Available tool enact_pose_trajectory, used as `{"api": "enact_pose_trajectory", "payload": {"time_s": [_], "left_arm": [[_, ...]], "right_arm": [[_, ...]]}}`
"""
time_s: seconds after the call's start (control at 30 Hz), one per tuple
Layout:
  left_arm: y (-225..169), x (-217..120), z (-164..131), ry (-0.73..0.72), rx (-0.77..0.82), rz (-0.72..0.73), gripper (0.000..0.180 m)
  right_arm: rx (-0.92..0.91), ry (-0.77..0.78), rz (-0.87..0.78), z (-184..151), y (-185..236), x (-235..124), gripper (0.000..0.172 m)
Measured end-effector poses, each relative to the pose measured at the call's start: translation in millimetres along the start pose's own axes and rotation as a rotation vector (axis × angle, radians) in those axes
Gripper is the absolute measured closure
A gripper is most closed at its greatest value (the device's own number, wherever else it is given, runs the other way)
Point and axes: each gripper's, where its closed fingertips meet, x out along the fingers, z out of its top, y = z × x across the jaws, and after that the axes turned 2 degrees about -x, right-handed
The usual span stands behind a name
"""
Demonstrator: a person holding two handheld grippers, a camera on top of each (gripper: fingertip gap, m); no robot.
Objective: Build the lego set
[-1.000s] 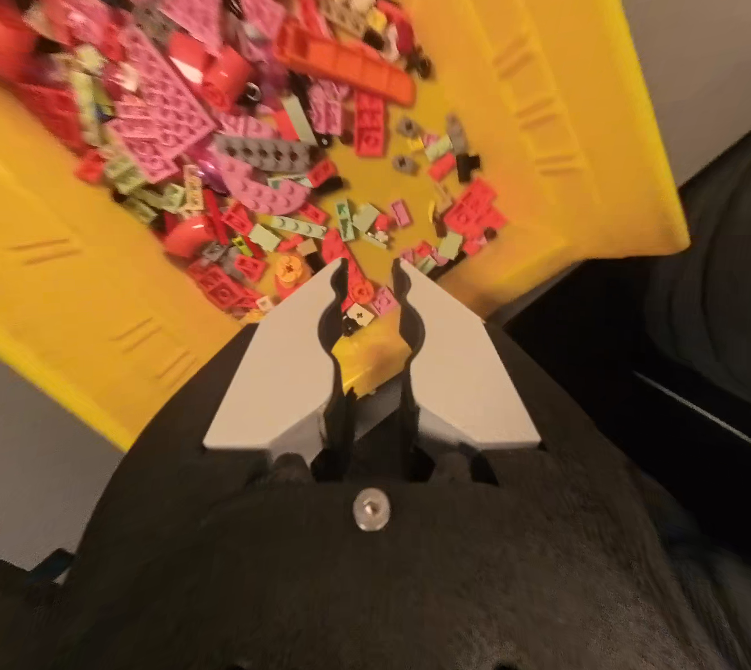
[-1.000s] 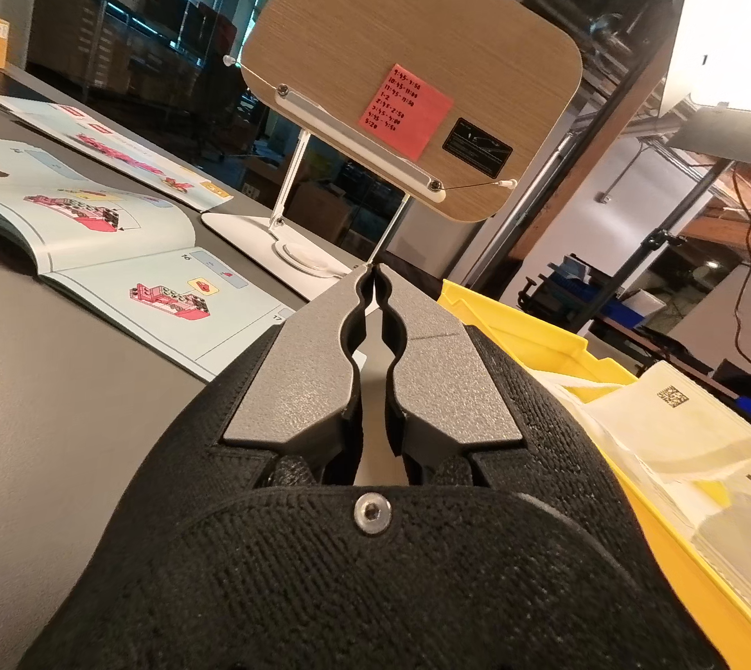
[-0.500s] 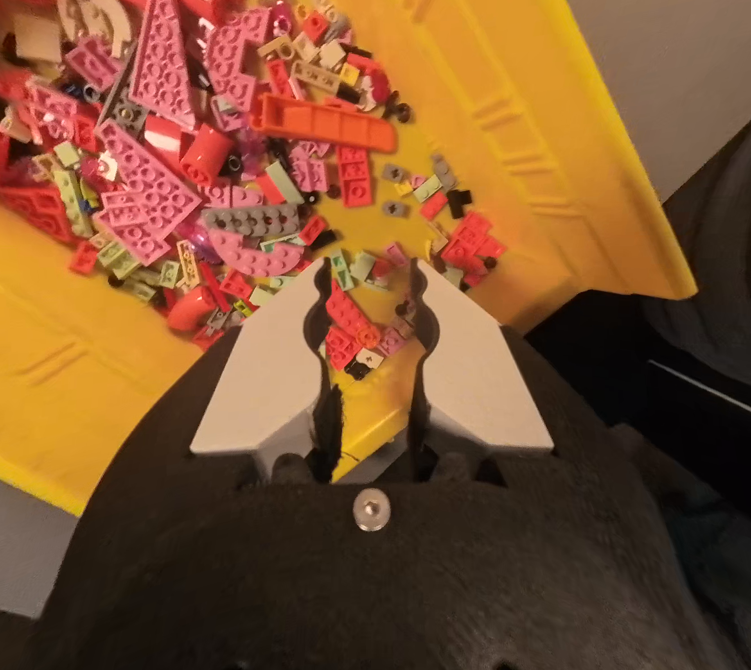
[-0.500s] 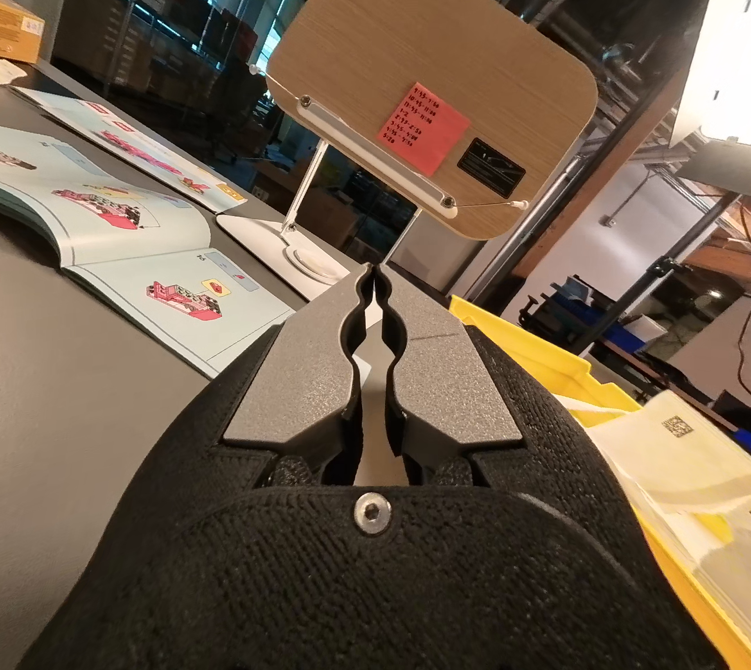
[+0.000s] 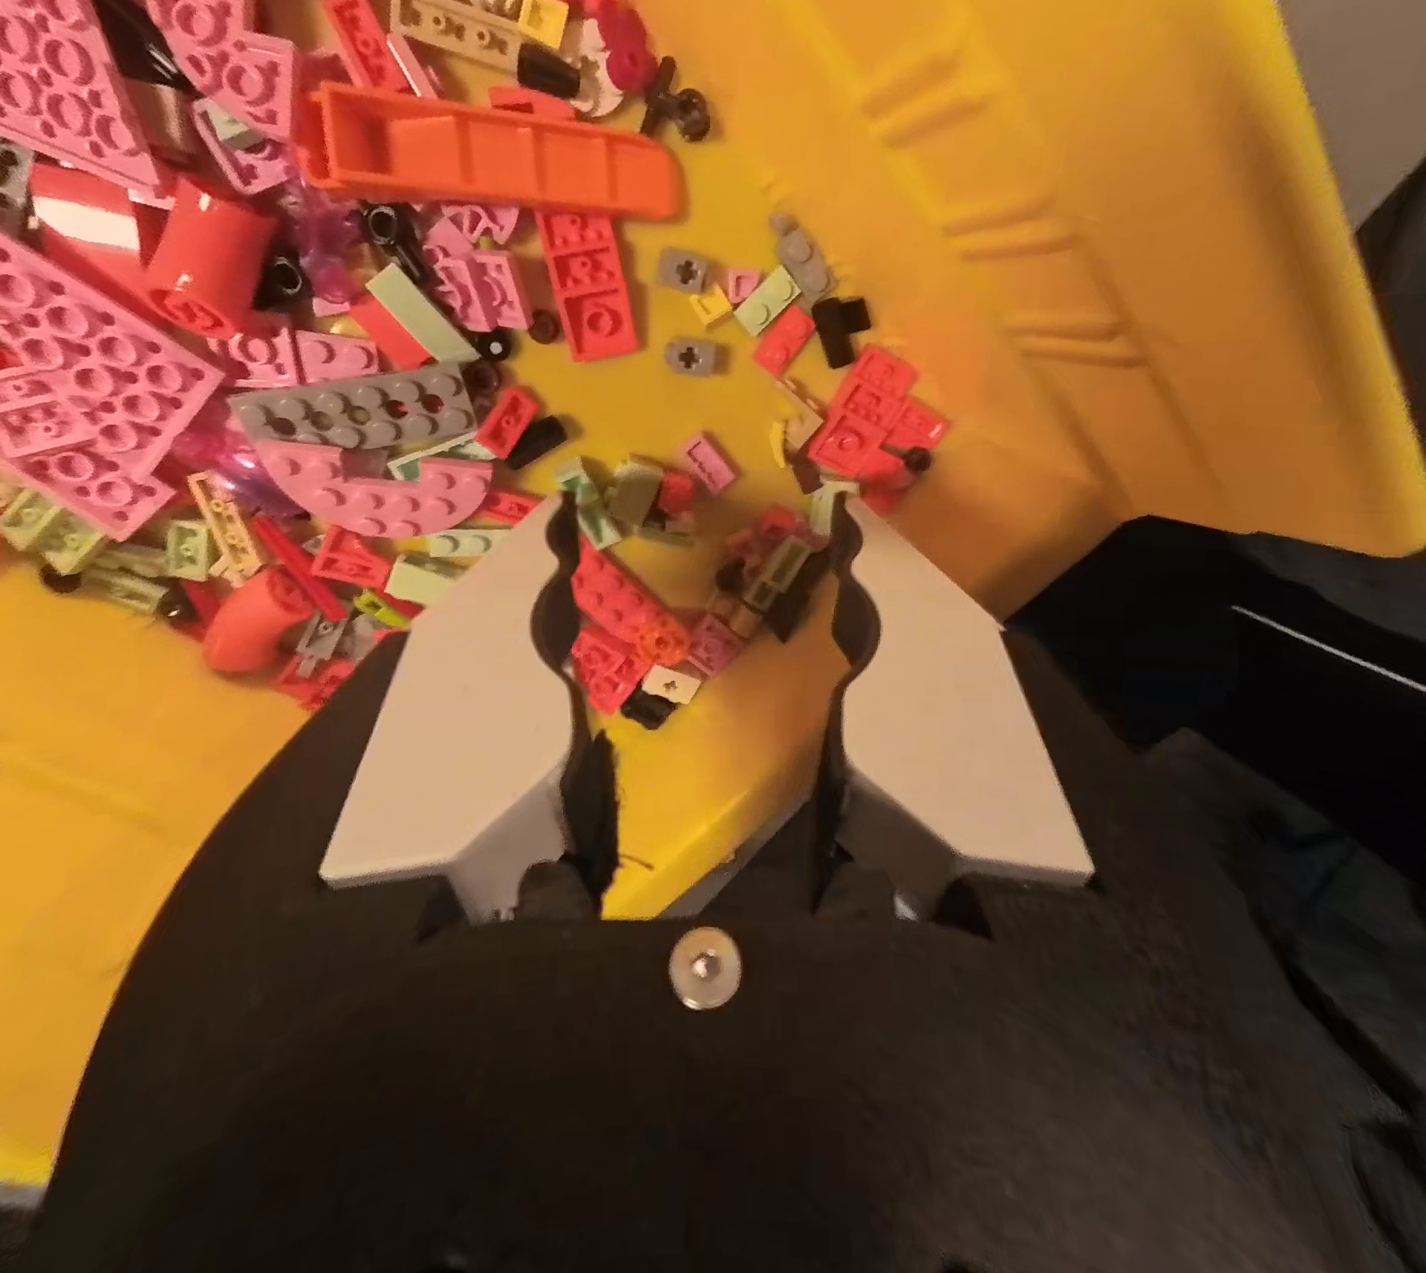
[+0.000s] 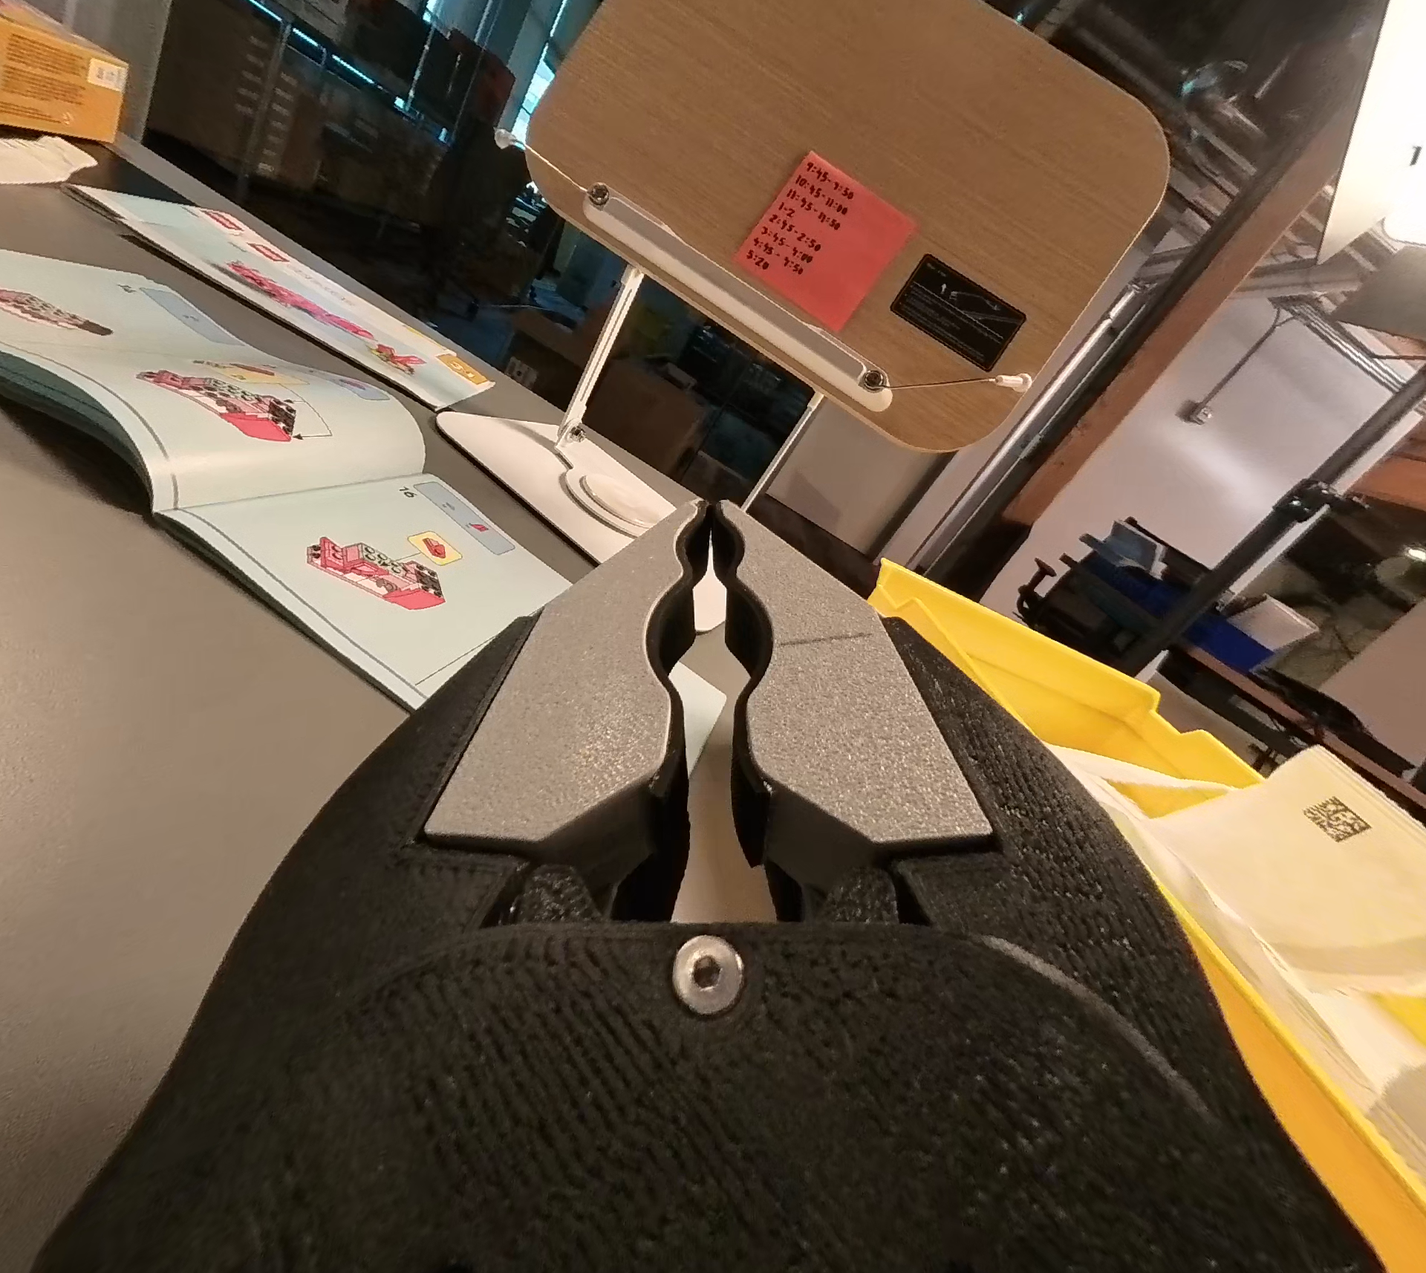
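Left gripper (image 5: pixel 698 511) gapes over bricks (image 5: pixel 617 607) near bin wall (image 5: pixel 1003 233); right gripper (image 6: pixel 711 512) closed.

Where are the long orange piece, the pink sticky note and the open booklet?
Orange piece (image 5: pixel 494 159): left wrist view, middle of its ribbed body.
Sticky note (image 6: pixel 824 240): right wrist view, centre of the note on the wooden board.
Booklet (image 6: pixel 270 456): right wrist view, on its nearer open page.

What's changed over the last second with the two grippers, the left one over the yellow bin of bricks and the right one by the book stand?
The left gripper opened wide and moved closer over the loose bricks in the yellow bin, gripping nothing. The right gripper stayed shut and empty, drifting slightly; the wooden book stand and instruction booklet stayed put.
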Motion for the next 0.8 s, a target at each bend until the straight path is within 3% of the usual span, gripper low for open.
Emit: {"api": "enact_pose_trajectory", "payload": {"time_s": [0.13,0.37,0.47,0.57,0.7,0.77,0.8], "left_arm": [[12,-4,-7,0.036,0.056,0.119,0.099],[17,6,-10,0.098,0.062,0.16,0.068],[15,11,-8,0.089,0.055,0.144,0.061],[25,12,-4,0.082,0.068,0.22,0.059],[57,-4,8,0.012,0.072,0.438,0.072],[53,-13,13,-0.04,0.1,0.436,0.086],[41,-15,14,-0.064,0.119,0.369,0.107]], "right_arm": [[0.002,-0.002,-0.001,0,0,0,0.172],[0.004,-0.004,0.003,1,0,-1,0.172],[0.006,-0.005,0.005,1,1,-1,0.172],[0.009,-0.007,0.006,2,1,-1,0.172],[0.013,-0.009,0.007,2,1,-1,0.172],[0.016,-0.011,0.008,2,1,-1,0.172],[0.017,-0.012,0.008,2,0,-1,0.172]]}}
